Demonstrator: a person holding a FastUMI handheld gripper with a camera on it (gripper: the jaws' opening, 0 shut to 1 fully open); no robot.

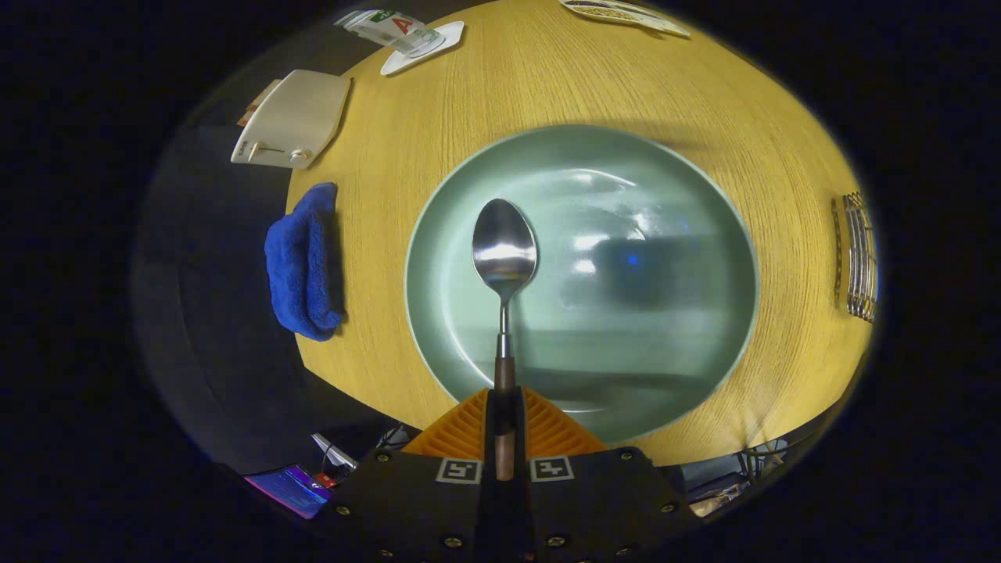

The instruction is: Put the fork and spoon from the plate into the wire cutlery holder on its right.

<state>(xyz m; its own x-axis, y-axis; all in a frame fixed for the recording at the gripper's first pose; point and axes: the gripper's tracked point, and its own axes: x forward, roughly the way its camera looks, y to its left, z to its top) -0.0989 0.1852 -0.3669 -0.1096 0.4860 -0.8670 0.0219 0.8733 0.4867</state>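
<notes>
- Two fingers of the gripper (504,426) are pressed together on the wooden handle of the spoon (504,270), gripping it from both sides; the handle runs straight between them.
- One polished metal bowl, oval and smooth, tops the spoon; it points away from the fingers and shows over the middle of the plate (672,234).
- The plate is round, glossy and pale green, with a shallow well and a raised rim; whether anything lies in it under the spoon cannot be told.
- The table (547,86) is round with a light wood grain.
- The wire cutlery holder (859,258), made of thin metal bars, stands well apart to the plate's right; its contents cannot be made out.
- A fluffy blue towel (303,262) lies folded left of the plate.
- A flat cream-coloured device (295,117) sits beyond the towel.
</notes>
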